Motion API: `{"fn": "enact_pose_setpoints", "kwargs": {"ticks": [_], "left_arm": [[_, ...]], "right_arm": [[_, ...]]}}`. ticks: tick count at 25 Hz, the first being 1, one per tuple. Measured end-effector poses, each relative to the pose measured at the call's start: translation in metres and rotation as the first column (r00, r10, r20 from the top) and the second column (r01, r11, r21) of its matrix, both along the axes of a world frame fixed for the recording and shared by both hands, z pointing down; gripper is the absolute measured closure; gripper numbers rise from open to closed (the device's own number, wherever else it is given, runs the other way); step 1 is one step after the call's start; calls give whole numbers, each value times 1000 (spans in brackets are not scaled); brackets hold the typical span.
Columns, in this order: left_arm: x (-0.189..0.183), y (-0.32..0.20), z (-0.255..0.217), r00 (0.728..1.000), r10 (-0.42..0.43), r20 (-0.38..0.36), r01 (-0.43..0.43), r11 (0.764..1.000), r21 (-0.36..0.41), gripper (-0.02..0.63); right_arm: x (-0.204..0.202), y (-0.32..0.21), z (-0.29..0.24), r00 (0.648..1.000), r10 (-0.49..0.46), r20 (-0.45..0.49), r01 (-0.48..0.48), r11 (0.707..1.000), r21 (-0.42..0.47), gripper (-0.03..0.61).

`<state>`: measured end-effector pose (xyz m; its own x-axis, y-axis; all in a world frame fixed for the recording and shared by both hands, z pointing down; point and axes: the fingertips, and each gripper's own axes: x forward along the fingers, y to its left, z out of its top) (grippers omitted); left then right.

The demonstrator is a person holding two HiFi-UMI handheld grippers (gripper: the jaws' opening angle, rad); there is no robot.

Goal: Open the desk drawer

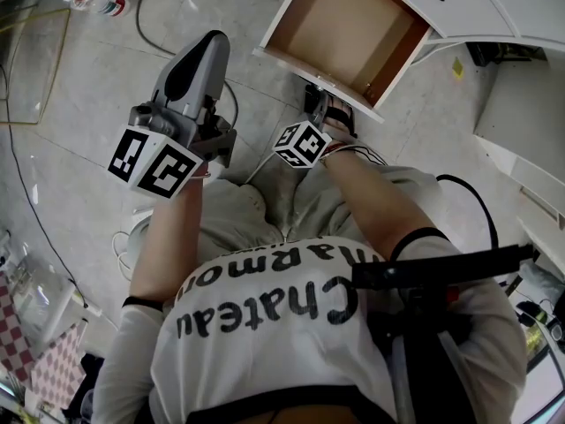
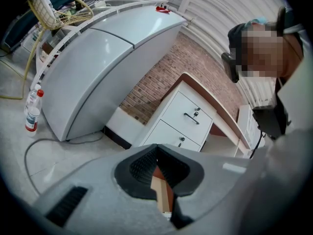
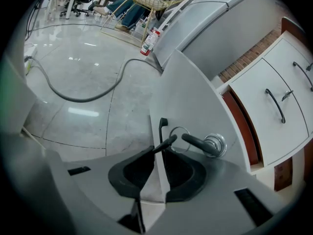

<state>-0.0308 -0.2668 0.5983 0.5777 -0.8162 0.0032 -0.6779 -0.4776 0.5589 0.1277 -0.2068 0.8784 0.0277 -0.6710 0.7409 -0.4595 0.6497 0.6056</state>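
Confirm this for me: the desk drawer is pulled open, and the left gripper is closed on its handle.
Wrong gripper. The desk drawer is pulled open, but it is the right gripper that is closed on its handle, as the right gripper view shows. The left gripper is held clear of the drawer.

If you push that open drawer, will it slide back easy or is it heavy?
Probably easy: the drawer looks empty, so likely light for its size. It looks like stiff board, so it should slide rather than bend. The right gripper is shut on its handle, which looks thin, so a straight push seems wisest.
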Motion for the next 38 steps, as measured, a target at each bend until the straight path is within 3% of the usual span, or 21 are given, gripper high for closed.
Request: {"fn": "enact_pose_setpoints", "kwargs": {"ticks": [11,15,22,25,30,34,36,38], "left_arm": [[1,-4,6,1000,4,-5,-4,1000,-9,598],[1,-6,9,1000,8,-5,-8,1000,-16,598],[5,-9,16,1000,21,-3,-21,999,-32,598],[6,-8,17,999,11,33,-9,999,-41,598],[21,17,20,996,11,90,-1,994,-110,598],[23,43,28,997,-6,74,22,977,-213,598],[19,54,29,998,-20,54,35,959,-283,598],[12,61,18,999,-11,38,23,945,-328,599]], "right_arm": [[0,3,9,1000,-16,-1,16,1000,26,545],[-2,8,17,999,-45,-4,45,999,16,486],[-5,11,23,995,-92,-44,93,996,13,432],[-3,15,23,992,-99,-76,98,995,-7,426],[7,17,16,994,-14,-109,10,999,-43,426],[4,37,2,997,40,-61,-47,992,-113,437],[8,58,-10,991,132,-10,-131,973,-187,501],[16,77,-28,962,272,35,-253,930,-266,541]]}}
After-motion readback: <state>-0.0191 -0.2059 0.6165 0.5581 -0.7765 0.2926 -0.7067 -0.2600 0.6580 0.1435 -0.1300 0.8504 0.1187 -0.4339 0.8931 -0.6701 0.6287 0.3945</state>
